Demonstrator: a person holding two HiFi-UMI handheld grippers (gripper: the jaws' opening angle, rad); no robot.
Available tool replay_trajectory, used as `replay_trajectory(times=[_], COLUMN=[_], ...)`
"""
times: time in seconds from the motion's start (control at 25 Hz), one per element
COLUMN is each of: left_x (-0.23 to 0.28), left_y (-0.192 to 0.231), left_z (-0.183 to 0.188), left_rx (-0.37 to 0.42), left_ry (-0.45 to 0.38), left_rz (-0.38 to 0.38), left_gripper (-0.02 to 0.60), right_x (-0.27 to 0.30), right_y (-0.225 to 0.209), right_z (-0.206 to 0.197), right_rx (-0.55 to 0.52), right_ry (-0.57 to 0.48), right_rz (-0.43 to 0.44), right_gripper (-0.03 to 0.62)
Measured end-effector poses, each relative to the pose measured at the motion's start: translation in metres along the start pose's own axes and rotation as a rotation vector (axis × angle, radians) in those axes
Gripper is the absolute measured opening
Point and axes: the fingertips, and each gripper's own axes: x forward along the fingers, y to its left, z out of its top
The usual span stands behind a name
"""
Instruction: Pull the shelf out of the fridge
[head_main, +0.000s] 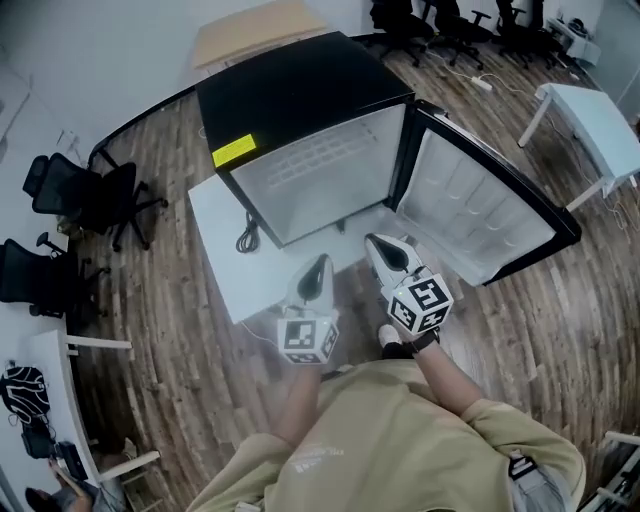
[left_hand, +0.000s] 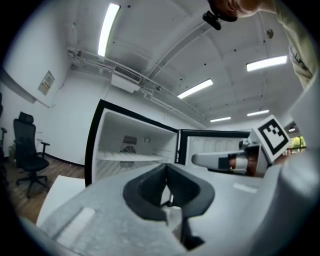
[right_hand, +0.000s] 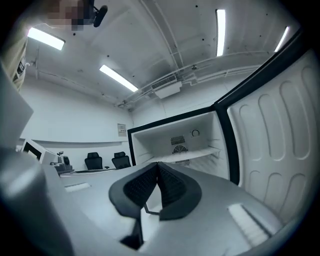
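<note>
- Head view shows the fridge (head_main: 300, 95) standing on the floor in front of me. Its door (head_main: 480, 215) is swung wide open to the right.
- I see the shelf (right_hand: 192, 151) inside the fridge, high up. It lies flat and runs from one side wall to the other.
- My left gripper (head_main: 320, 266) hangs in front of the open fridge, and its tip points at the shelf. It is well apart from the shelf and does not touch it.
- In the left gripper view its jaws are pressed together, and I see nothing between them.
- My right gripper (head_main: 378, 245) is just beside the left one, near the bottom of the door. It is well apart from the shelf too.
- In the right gripper view its jaws are pressed together as well. I see nothing held there, and the shelf shows past the tips.
</note>
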Motion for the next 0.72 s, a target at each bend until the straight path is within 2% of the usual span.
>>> replay_trajectory(times=[0.24, 0.4, 0.56, 0.72], left_x=[0.035, 0.047, 0.054, 0.06], left_y=[0.02, 0.044, 0.056, 0.064], left_z=[0.003, 0.009, 0.015, 0.016], left_rx=[0.005, 0.02, 0.027, 0.025], left_ry=[-0.002, -0.014, -0.024, -0.044], left_rz=[0.103, 0.171, 0.2, 0.224], left_gripper=[0.002, 0.002, 0.002, 0.002], right_x=[0.047, 0.085, 0.11, 0.136], right_y=[-0.047, -0.056, -0.064, -0.077], right_z=[-0.008, -0.012, -0.018, -0.03], right_rx=[0.16, 0.218, 0.249, 0.338], right_ry=[0.029, 0.042, 0.058, 0.075], right_rz=[0.053, 0.124, 0.138, 0.145], right_gripper=[0.006, 0.008, 0.033, 0.119])
